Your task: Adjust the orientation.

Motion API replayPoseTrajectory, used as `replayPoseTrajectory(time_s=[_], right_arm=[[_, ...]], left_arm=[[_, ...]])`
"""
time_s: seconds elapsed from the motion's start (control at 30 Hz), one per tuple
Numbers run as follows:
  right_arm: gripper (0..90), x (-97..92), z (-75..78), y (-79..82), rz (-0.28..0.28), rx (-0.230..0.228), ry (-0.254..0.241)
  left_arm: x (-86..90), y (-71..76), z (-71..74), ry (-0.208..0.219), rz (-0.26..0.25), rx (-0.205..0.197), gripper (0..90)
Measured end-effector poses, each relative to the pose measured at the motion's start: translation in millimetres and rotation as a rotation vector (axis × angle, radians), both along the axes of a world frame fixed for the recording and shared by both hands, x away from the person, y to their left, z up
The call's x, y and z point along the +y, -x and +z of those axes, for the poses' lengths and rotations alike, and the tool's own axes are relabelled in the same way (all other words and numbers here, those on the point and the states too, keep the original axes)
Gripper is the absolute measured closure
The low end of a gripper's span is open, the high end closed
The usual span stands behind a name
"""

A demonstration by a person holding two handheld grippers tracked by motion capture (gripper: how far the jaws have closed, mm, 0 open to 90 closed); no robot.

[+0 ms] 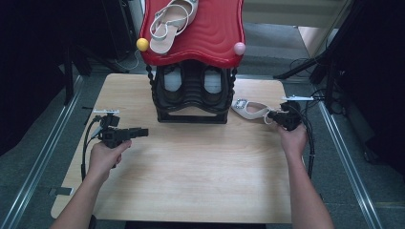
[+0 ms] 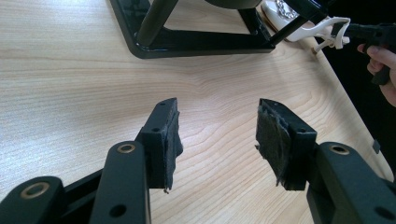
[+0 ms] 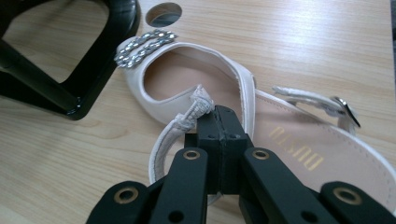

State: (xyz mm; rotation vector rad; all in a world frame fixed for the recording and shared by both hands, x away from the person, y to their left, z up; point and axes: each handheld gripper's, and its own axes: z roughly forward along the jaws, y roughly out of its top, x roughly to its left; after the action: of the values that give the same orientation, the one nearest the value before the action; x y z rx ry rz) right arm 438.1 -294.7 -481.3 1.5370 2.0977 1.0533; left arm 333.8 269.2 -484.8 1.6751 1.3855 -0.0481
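Here the right gripper point(image 1: 270, 114) sits at about three o'clock on the wooden table point(image 1: 191, 167), its jaws pressed fully together on a thin strap point(image 3: 189, 114) of the white sandal point(image 1: 250, 109); in the right gripper view the strap is pinched at the jaw tips and bunches up just above them. The sandal lies flat on the table just beside the lower right corner of the black shoe rack point(image 1: 191, 95), its toe end with a rhinestone band point(image 3: 144, 46) pointing toward the rack at nine o'clock from the gripper. The left gripper point(image 1: 143, 132) hovers at about eight o'clock on the table, well apart from the sandal, jaws spread wide with bare wood between the worn pads point(image 2: 268, 140). A second white sandal point(image 1: 172, 24) rests on the red wavy top point(image 1: 210, 33) of the rack at twelve o'clock, near a yellow ball point(image 1: 142, 44); a pink ball point(image 1: 239, 48) sits at the opposite front corner.
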Motion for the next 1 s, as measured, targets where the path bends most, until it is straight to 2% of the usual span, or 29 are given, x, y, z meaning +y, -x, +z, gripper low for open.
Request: replayPoseTrajectory(time_s=[0.23,0.47,0.63,0.83,0.93,1.0], right_arm=[[90.0,10.6,-1.6,11.4,0.018,0.0,-0.008],[90.0,29.7,-0.6,19.8,0.046,0.011,-0.022],[90.0,41.0,-0.1,24.0,0.067,0.003,-0.01],[90.0,32.5,5.9,26.9,0.043,0.001,-0.009],[90.0,23.1,14.6,30.8,0.022,-0.014,-0.018],[90.0,14.7,21.1,33.8,0.011,-0.037,-0.04]], left_arm=[[0.1,-0.6,-0.4,0.0,0.0,0.003,49.6],[1.5,-1.3,0.0,0.0,-0.001,0.004,49.6],[2.1,-2.2,-0.5,-0.001,0.0,0.009,49.5],[1.0,-2.6,-1.2,-0.005,-0.006,0.01,49.6],[0.5,-2.6,-1.3,-0.008,-0.009,0.012,49.6],[0.4,-2.4,-0.9,-0.008,-0.01,0.011,49.5]])
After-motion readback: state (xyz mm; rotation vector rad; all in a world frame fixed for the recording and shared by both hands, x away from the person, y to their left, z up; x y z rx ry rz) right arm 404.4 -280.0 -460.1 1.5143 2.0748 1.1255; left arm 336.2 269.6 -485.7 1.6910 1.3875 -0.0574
